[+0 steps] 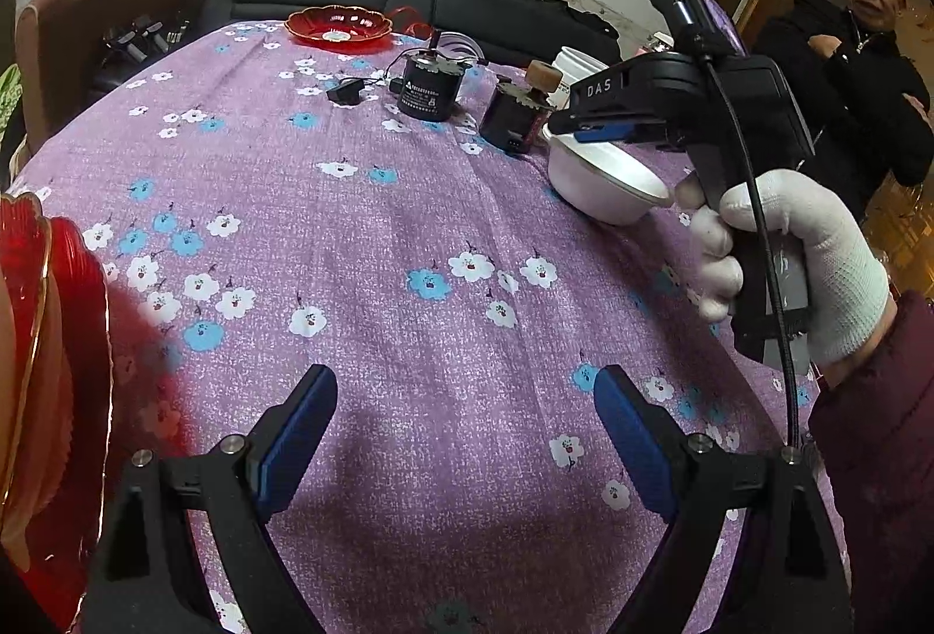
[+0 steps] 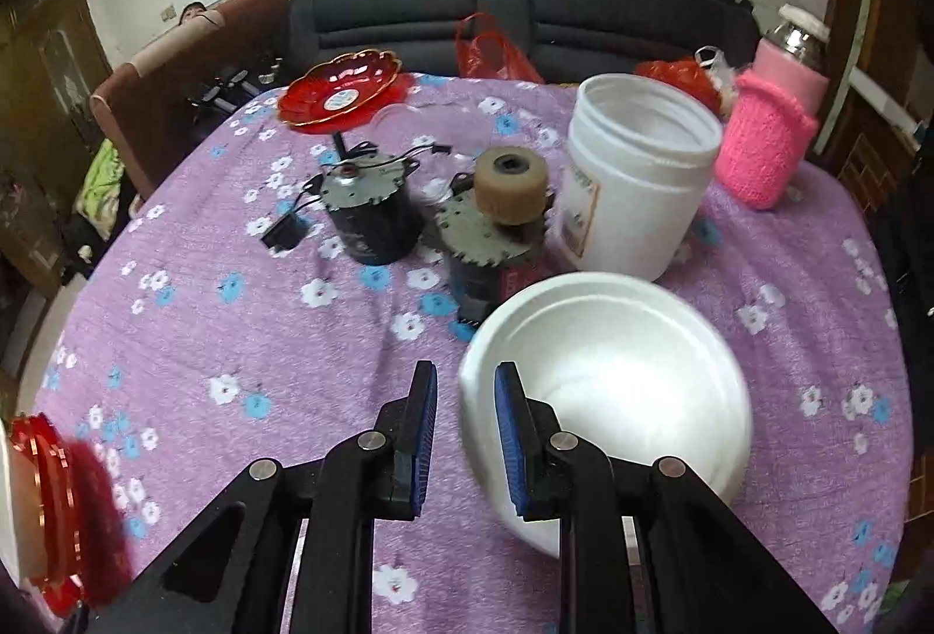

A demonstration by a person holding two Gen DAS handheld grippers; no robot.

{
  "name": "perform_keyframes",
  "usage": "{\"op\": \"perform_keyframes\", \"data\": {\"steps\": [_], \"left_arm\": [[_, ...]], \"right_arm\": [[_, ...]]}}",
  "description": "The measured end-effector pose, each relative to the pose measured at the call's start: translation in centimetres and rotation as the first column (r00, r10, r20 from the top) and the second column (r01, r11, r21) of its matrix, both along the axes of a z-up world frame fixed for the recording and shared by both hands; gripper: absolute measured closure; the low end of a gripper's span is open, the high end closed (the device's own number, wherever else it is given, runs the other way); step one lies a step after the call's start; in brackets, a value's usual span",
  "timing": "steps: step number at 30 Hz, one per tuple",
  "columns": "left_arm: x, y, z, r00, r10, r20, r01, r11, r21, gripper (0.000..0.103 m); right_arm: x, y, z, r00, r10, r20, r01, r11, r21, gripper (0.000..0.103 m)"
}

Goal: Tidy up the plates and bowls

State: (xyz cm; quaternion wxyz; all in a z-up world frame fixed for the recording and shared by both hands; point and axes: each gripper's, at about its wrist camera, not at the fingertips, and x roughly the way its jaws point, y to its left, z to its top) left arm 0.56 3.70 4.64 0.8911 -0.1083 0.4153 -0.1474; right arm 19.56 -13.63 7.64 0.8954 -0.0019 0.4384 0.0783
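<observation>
I count two red plates (image 2: 340, 90) (image 2: 55, 508), one white bowl (image 2: 619, 377), one white tub (image 2: 642, 173), two small motors (image 2: 373, 219) (image 2: 496, 248), one pink-sleeved flask (image 2: 770, 132)

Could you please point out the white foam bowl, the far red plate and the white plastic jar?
white foam bowl (image 2: 619, 371): right wrist view, inner floor.
far red plate (image 2: 341, 94): right wrist view, centre.
white plastic jar (image 2: 636, 190): right wrist view, side wall.

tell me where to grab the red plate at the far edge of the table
Grip the red plate by its scalloped rim on the near side, one finger over and one under. It is shallow and lies flat, so only the raised edge offers purchase; the motors crowd a low approach.
</observation>
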Motion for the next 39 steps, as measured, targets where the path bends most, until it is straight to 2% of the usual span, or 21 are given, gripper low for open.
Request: {"op": "perform_keyframes", "data": {"steps": [6,14,21,26,29,34,38,39], "left_arm": [[0.0,0.0,-0.1,1.0,0.001,-0.005,-0.001,1.0,0.001,0.014],[0.0,-0.1,0.0,1.0,-0.001,-0.004,0.001,1.0,0.003,0.014],[0.0,-0.1,-0.2,1.0,-0.005,-0.011,0.005,1.0,0.002,0.014],[0.0,-0.1,-0.2,1.0,-0.009,-0.017,0.009,1.0,-0.001,0.014],[0.0,0.0,-0.2,1.0,-0.005,-0.019,0.005,1.0,-0.003,0.014],[0.0,0.1,-0.2,1.0,-0.001,-0.019,0.001,1.0,-0.005,0.014],[0.0,0.2,-0.1,1.0,0.002,-0.017,-0.002,1.0,-0.009,0.014],[0.0,0.2,-0.1,1.0,0.003,-0.017,-0.003,1.0,-0.011,0.014]], "right_arm": [[0.3,-0.9,-0.3,1.0,-0.027,-0.015,0.027,1.0,0.004,0.081],[0.1,-0.9,0.2,1.0,-0.021,-0.009,0.022,0.997,0.07,0.081],[0.7,-0.3,-0.4,0.999,-0.028,-0.018,0.028,0.999,0.029,0.081],[0.7,-0.5,-0.7,0.999,-0.031,-0.033,0.032,0.998,0.046,0.095],[0.6,-0.3,-0.5,0.999,-0.038,-0.026,0.039,0.998,0.039,0.095],[-0.5,-1.6,0.5,0.998,-0.066,-0.008,0.066,0.991,0.12,0.096],[-3.0,-3.0,3.0,0.997,-0.067,0.031,0.057,0.968,0.243,0.097],[-3.8,-3.1,3.7,0.997,-0.065,0.044,0.051,0.962,0.267,0.102]]}}
